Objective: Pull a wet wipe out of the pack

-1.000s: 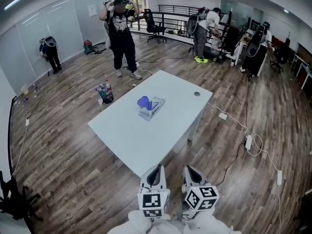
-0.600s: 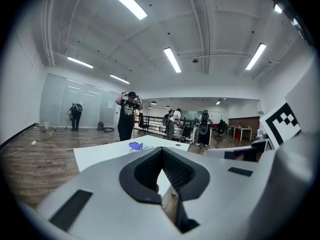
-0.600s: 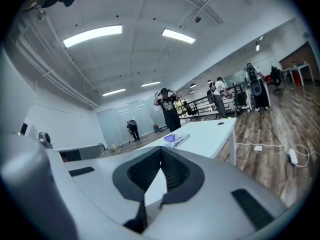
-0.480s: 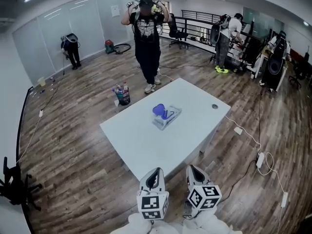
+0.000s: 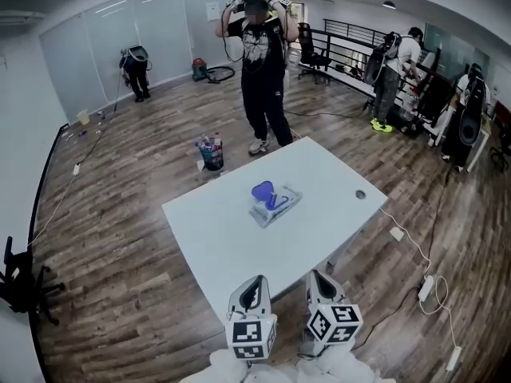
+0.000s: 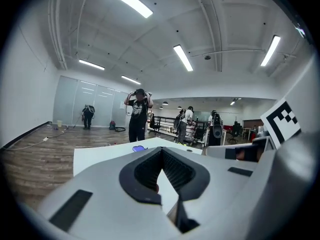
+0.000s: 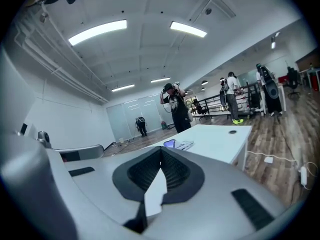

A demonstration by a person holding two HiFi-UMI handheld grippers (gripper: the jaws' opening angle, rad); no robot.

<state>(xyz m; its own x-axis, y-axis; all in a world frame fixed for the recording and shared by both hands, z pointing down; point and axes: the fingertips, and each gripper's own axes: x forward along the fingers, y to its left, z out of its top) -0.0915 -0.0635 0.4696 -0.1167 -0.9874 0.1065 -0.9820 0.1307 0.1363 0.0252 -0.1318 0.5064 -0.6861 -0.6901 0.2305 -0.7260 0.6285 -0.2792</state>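
The wet wipe pack (image 5: 277, 204) lies near the middle of the white table (image 5: 231, 242), its blue lid (image 5: 262, 191) flipped up. Both grippers hang side by side off the table's near corner, well short of the pack. My left gripper (image 5: 255, 279) is shut with nothing in it. My right gripper (image 5: 313, 274) is shut and empty too. In the left gripper view the pack (image 6: 138, 147) is a small blue spot beyond the closed tip of the left gripper (image 6: 161, 150). In the right gripper view the pack (image 7: 178, 144) shows past the right gripper (image 7: 161, 149).
A person (image 5: 260, 62) stands just beyond the table's far side, hands at their head. A bucket of bottles (image 5: 211, 153) sits on the wood floor at the far left corner. Cables and a power strip (image 5: 426, 287) lie on the floor to the right. More people stand at the back.
The table and pack have come nearer and slid right in the head view as I moved in. The standing person looms larger. Both grippers stay shut, side by side.
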